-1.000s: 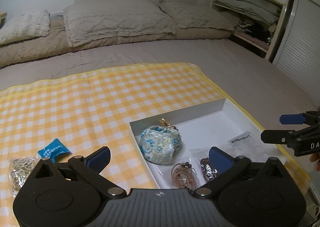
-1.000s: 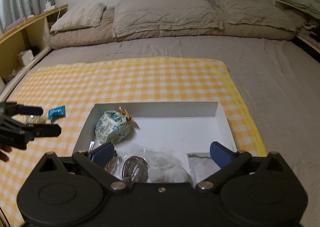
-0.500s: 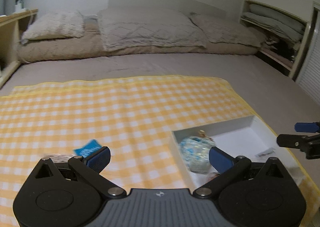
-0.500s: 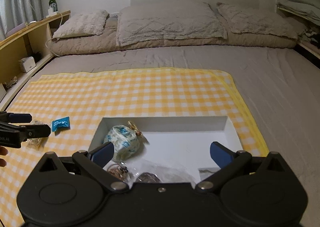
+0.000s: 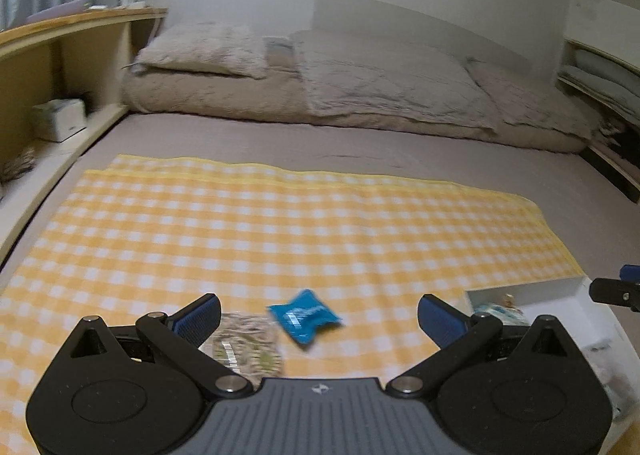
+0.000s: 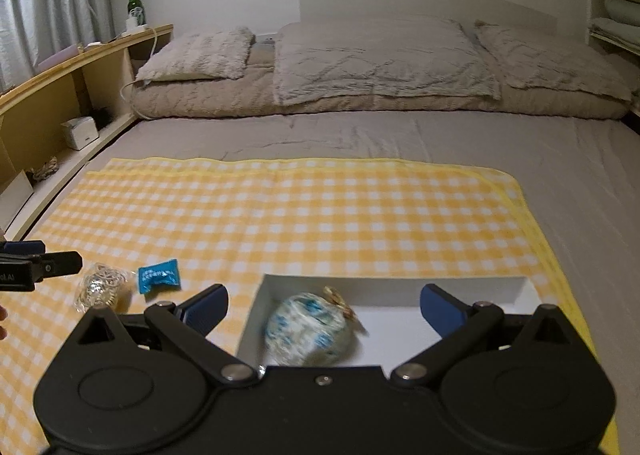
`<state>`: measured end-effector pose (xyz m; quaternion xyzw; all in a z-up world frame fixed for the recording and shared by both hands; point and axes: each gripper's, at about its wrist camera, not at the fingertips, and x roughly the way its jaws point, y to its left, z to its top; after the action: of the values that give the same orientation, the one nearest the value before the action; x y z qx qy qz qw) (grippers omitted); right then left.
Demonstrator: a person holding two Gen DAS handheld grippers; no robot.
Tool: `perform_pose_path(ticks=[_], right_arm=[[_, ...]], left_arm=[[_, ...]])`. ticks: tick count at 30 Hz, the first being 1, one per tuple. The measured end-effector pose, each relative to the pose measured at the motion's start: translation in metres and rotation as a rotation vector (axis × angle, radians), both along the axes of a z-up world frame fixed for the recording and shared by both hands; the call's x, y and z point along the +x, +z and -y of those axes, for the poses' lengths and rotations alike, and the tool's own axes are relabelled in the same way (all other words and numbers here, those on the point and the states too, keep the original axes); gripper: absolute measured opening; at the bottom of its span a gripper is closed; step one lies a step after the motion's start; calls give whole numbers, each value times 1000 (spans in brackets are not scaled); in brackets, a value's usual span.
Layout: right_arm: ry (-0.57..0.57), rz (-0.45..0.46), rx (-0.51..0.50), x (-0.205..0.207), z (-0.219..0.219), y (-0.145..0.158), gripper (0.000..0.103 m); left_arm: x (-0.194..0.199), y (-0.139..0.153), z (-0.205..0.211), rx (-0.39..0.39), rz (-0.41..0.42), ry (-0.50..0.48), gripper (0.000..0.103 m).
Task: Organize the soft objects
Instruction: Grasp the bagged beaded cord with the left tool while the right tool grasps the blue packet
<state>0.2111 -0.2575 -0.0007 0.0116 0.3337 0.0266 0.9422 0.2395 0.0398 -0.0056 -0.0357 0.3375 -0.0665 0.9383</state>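
Left wrist view: left gripper [image 5: 319, 309], fingers spread and empty, faces the blue packet [image 5: 304, 316] at twelve o'clock; best to straddle it squarely, then pinch gently. Right gripper [image 6: 323, 305] spread, idle.

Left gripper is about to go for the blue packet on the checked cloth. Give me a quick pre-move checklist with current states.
1. Left gripper open and empty: ok.
2. Blue packet in view between the open jaws, ahead of them: ok.
3. Clear bag of rings beside the packet, risk of catching both: not ok.
4. White box has free floor: ok.
5. Right gripper open, empty, over the box: ok.
6. Packet contents soft: cannot tell.
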Motion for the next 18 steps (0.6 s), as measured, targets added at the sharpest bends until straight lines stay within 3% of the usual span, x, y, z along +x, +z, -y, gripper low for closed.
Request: perform_pose_path(ticks=[10,18], right_arm=[[64,10,2,35,-48,1,103],[82,0,25,70,-82,-5,103]], left_arm=[[23,-25,-27,27,-106,105,103],[46,-54,-20,55,-197,116,103]])
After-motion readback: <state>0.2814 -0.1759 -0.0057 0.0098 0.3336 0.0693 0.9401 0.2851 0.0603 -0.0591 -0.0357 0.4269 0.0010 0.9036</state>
